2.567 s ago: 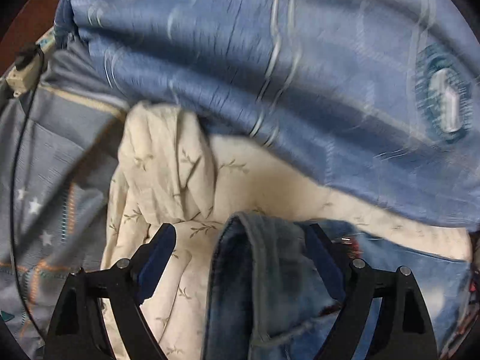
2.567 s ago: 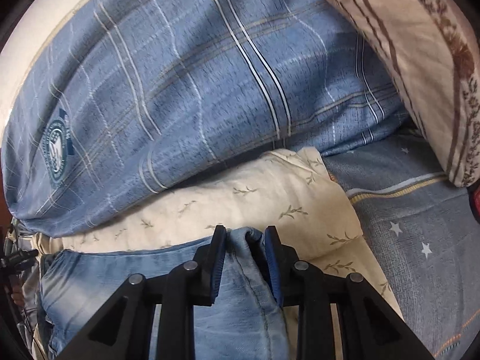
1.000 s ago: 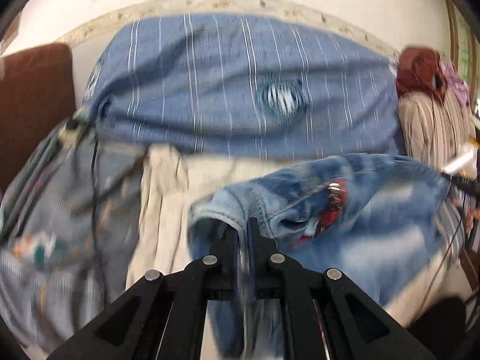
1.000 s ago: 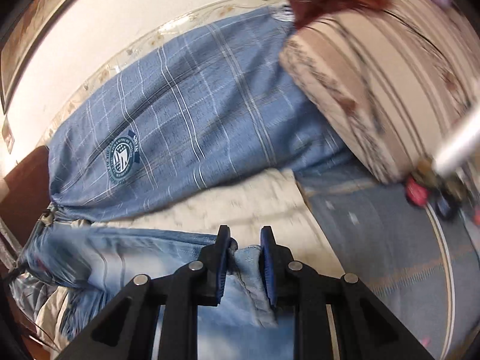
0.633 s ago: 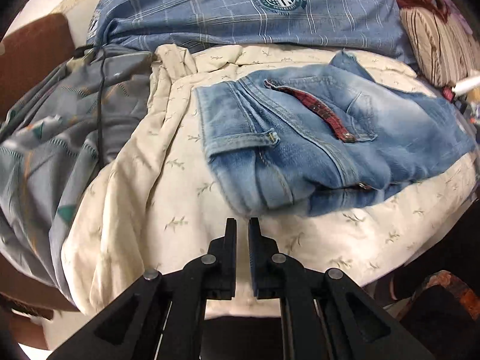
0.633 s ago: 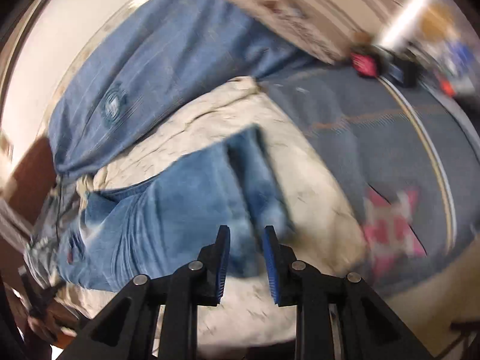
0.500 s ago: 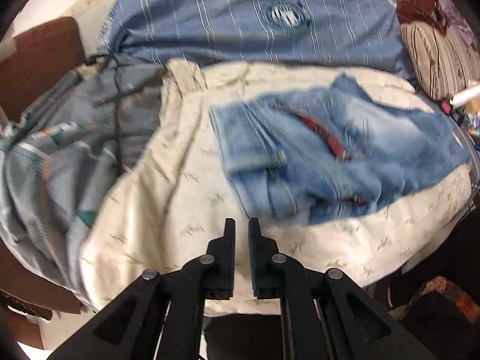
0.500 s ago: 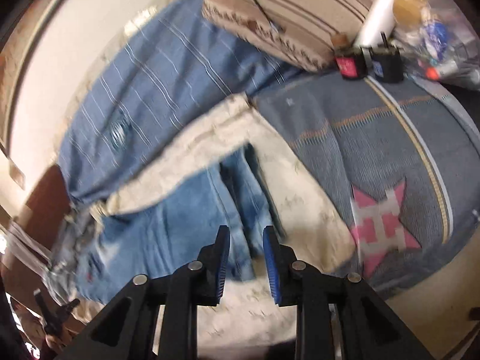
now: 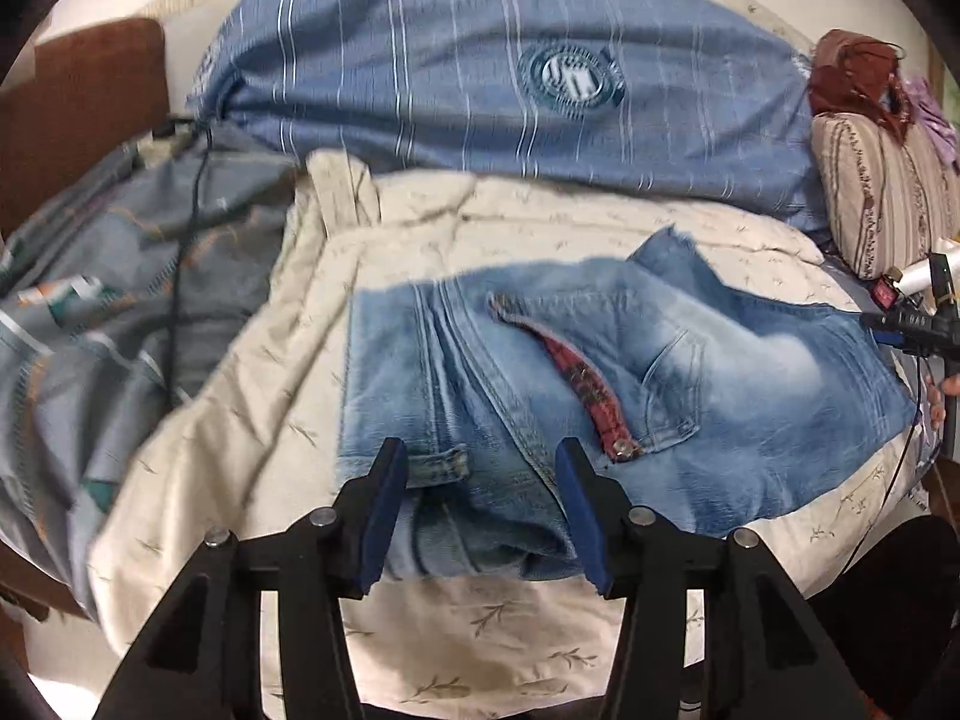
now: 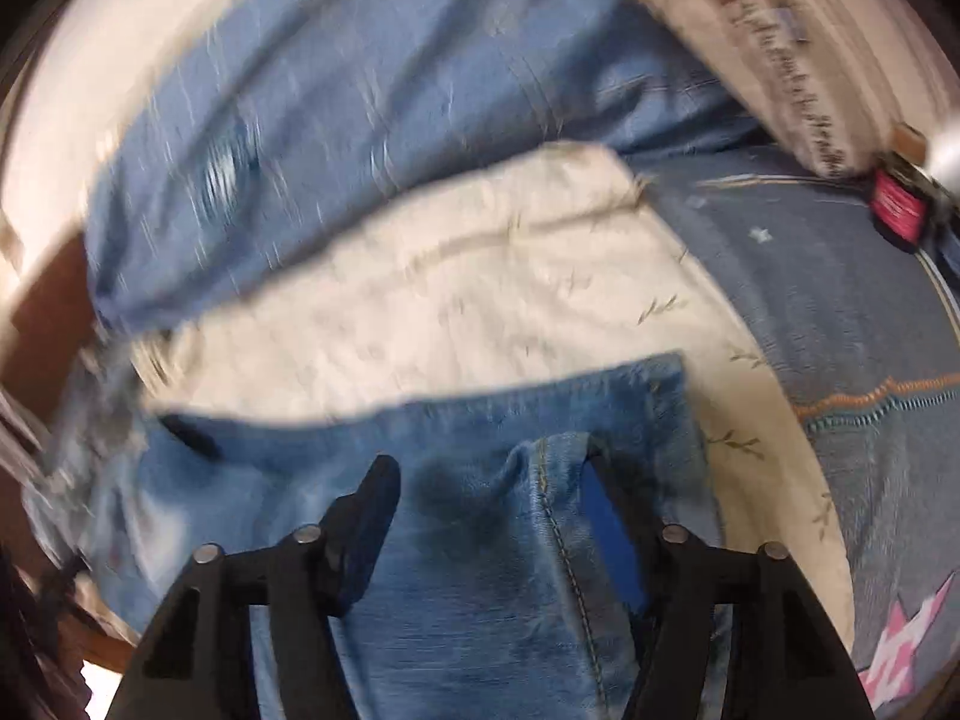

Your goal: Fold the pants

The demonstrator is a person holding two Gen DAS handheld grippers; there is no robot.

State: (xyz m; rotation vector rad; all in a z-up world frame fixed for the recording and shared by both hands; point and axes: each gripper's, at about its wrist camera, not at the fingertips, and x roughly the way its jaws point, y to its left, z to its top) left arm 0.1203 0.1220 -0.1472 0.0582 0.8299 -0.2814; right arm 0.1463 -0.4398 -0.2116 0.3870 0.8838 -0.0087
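The folded blue jeans [image 9: 690, 372] lay on a cream leaf-print quilt [image 9: 240, 420]. The left gripper [image 9: 483, 507] hovered over their near edge, jaws wide. The right gripper [image 10: 489, 525] straddled a denim seam, jaws wide too.

Left wrist view looks from the near edge across the jeans [image 9: 600, 384]; right wrist view sits closer (blurred), sharing them [image 10: 480, 480].

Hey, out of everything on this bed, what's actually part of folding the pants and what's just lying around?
Part of the job:
jeans
left gripper, open
right gripper, open

Just lying about:
cream blanket
blue plaid duvet
striped pillow
grey star sheet
black cable
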